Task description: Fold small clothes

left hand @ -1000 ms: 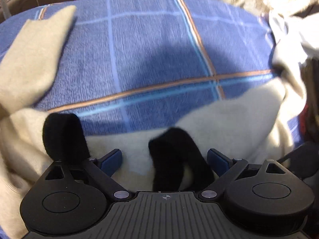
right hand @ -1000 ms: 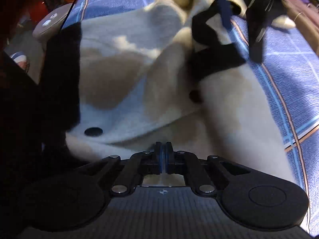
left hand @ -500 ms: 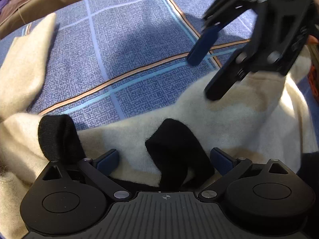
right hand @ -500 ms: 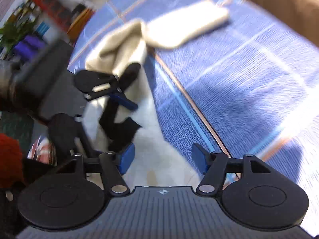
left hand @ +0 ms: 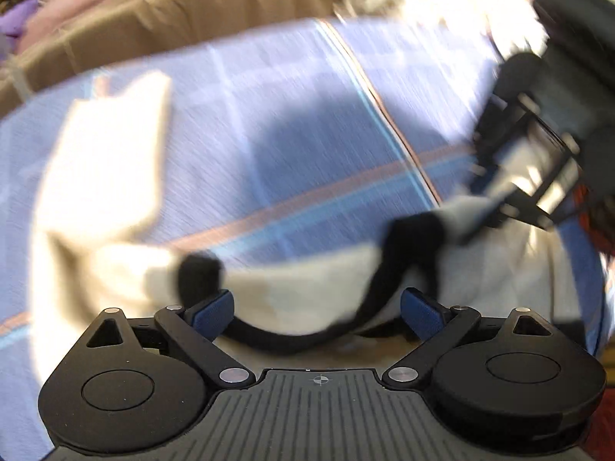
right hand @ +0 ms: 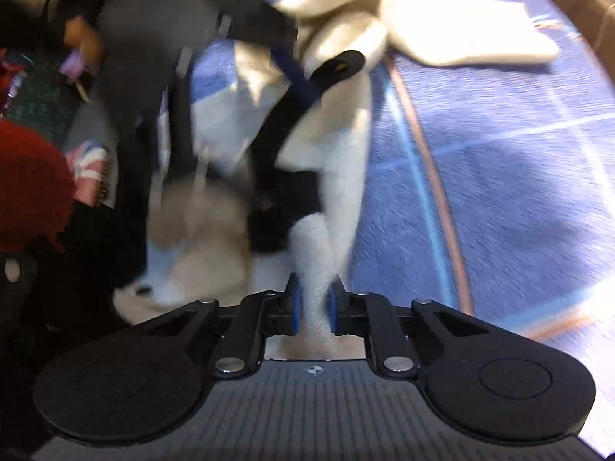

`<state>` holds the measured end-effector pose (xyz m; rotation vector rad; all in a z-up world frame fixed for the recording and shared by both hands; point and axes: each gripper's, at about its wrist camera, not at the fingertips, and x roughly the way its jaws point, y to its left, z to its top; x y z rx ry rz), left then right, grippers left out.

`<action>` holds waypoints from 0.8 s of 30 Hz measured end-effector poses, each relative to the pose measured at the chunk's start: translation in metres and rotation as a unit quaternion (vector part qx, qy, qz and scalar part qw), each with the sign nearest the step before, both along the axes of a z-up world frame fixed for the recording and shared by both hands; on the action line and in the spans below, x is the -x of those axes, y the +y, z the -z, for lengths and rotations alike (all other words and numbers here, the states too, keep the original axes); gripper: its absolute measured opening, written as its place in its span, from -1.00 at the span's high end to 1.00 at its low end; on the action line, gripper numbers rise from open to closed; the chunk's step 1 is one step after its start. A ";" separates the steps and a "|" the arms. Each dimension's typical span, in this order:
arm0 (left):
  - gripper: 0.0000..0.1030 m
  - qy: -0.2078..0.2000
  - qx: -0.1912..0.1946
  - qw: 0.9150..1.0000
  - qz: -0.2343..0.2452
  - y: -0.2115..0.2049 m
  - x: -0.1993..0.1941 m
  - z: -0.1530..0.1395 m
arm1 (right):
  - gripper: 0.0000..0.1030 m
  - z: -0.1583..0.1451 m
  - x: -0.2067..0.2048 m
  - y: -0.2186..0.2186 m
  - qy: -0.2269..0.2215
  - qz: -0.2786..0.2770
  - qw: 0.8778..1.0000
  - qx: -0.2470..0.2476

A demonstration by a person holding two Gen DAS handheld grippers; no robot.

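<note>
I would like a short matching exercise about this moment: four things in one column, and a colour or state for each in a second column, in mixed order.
Things:
1. right gripper
2. left gripper
3. bedspread
4. trim of the cream garment

Colour or state:
a. black
b. jaws wide apart
c. blue with checked lines
d. closed on cream fabric

Pairs: 1-d, 2-b, 3-c, 4-a

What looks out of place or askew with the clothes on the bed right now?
The cream garment is bunched and twisted rather than flat, lifted off the blue checked cover. The right gripper pinches one fold; the left gripper has open jaws around the black trim.
</note>
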<state>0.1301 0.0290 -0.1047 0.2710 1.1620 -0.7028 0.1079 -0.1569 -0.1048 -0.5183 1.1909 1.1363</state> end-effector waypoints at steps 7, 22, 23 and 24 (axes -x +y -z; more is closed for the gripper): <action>-1.00 -0.084 -0.075 0.992 -0.050 0.032 -0.085 -0.014 | 0.70 -0.012 -0.033 -0.068 -0.082 0.176 0.980 0.037; -1.00 -0.034 -0.110 0.971 0.211 -0.033 -0.087 0.060 | 0.64 0.028 -0.050 -0.086 -0.048 0.305 0.949 0.054; -1.00 -0.042 -0.139 0.967 0.209 -0.035 -0.086 0.069 | 0.64 0.027 -0.050 -0.090 -0.043 0.314 0.947 0.048; -1.00 -0.044 -0.138 0.969 0.200 -0.034 -0.088 0.072 | 0.64 0.025 -0.049 -0.094 -0.038 0.323 0.945 0.040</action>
